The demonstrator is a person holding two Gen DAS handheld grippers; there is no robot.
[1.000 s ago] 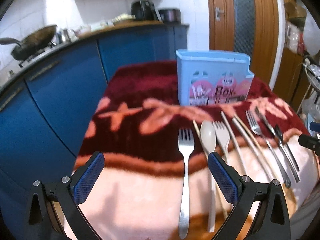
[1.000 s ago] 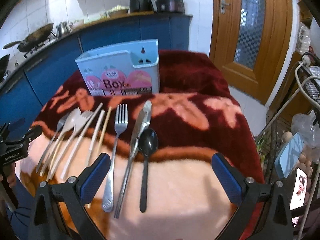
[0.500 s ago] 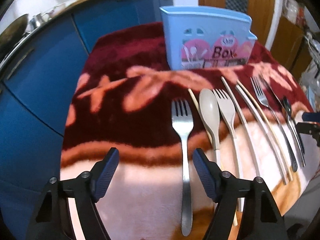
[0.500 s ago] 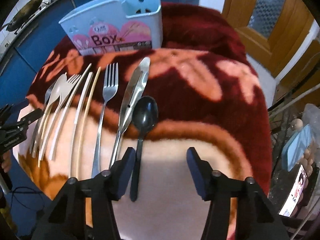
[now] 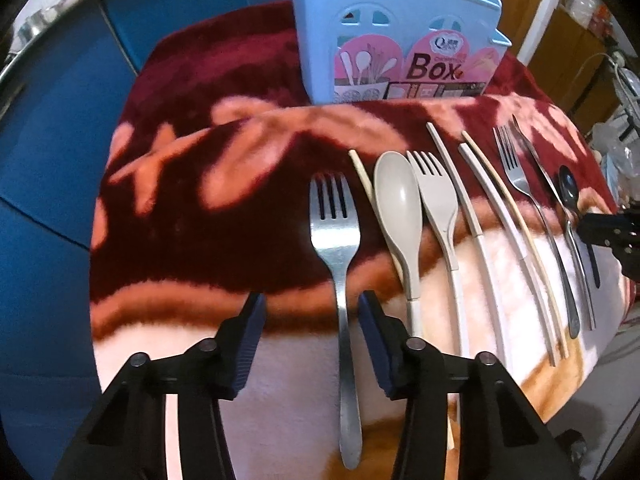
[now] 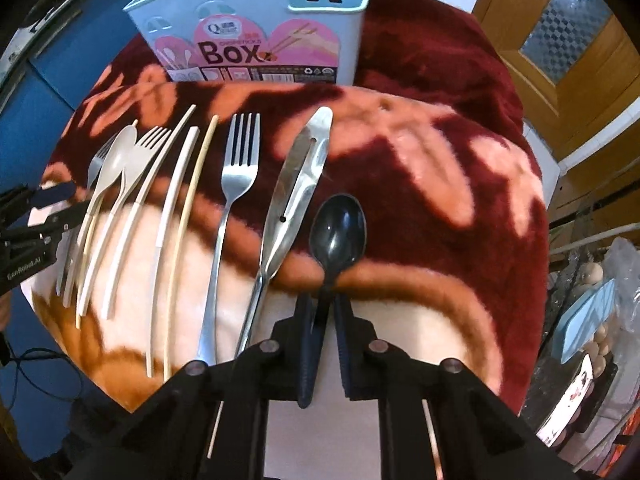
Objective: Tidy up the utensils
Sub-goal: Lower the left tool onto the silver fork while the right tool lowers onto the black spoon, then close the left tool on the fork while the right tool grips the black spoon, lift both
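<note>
Both claws are working low over a table draped in a fluffy maroon-and-peach blanket [image 5: 224, 216]. The right claw [image 6: 323, 312] is hovering at the near end of the row of utensils with its two blue-padded fingers [image 6: 306, 332] drawn close on either side of the thin handle of a black plastic spoon [image 6: 338, 232]; the handle is sitting between the pads, but whether they are actually pressing it I cannot tell. The spoon's bowl is lying face up on the blanket, just beside a long silver metal peeler [image 6: 298, 184].

The left claw [image 5: 310, 320] is standing released, its fingers [image 5: 370, 320] parted with the handle of a silver metal fork [image 5: 338, 248] passing just inside the right-hand finger, not gripped. That fork is lying flat, tines pointing toward a pale blue plastic utensil holder labelled "Box" [image 5: 396, 32], which is standing upright at the far side of the blanket.

Lying to the right of that fork, side by side, are a beige plastic spoon [image 5: 400, 208] resting over a thin pale chopstick [image 5: 362, 174], a beige plastic fork [image 5: 438, 204], several more long cream chopsticks [image 5: 500, 216], and a second silver metal fork [image 5: 520, 184]. In the right wrist view the same row is fanning out to the left of the peeler, with the holder standing behind it.
</note>
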